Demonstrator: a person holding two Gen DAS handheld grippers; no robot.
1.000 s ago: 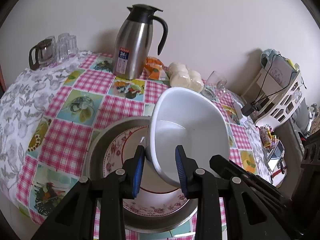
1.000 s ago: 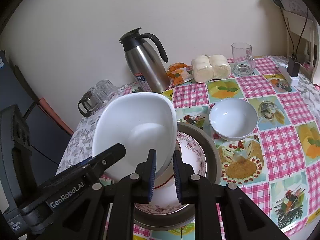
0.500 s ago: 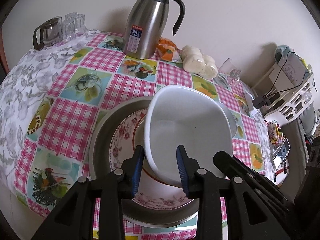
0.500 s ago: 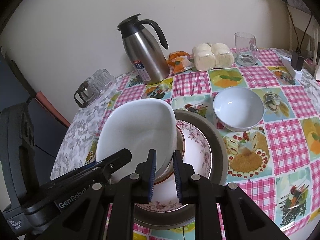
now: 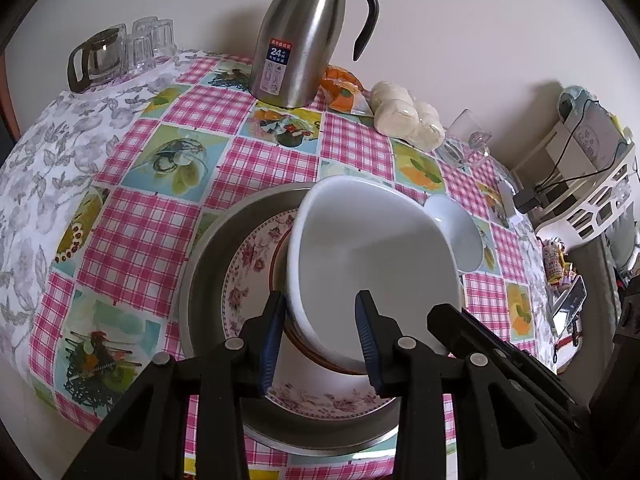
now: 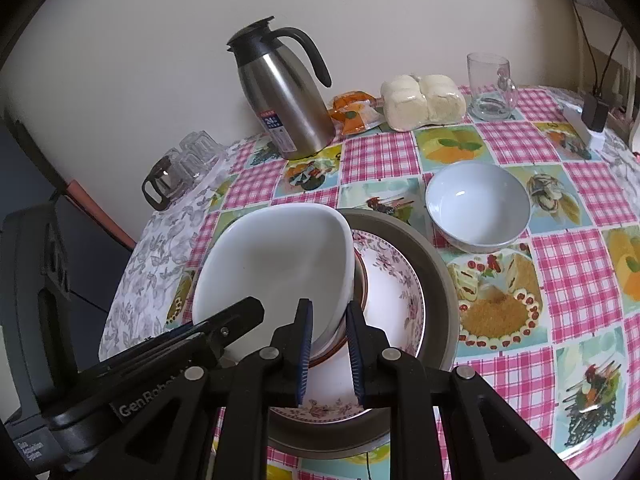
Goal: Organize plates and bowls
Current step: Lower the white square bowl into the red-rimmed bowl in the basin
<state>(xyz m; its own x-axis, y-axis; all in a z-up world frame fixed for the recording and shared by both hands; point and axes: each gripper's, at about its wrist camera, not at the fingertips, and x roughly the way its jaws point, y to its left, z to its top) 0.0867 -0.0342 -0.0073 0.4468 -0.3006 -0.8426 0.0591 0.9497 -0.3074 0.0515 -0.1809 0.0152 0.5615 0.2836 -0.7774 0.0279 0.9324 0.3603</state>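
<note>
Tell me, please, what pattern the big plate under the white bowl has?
Pink flowers around a white plate; the right wrist view shows it best.

Left gripper (image 5: 320,336), black with blue-padded fingers: jaws apart, straddling the near rim of a white squarish ceramic dish (image 5: 376,264). Dish sits on a brown-rimmed plate, stacked on a floral pink-patterned plate (image 5: 248,276) inside a round grey metal pan (image 5: 204,280). Beside: small white round bowl (image 5: 464,236). Behind: stainless-steel thermal jug (image 5: 304,36) on pink checked tablecloth (image 5: 136,236).
</note>
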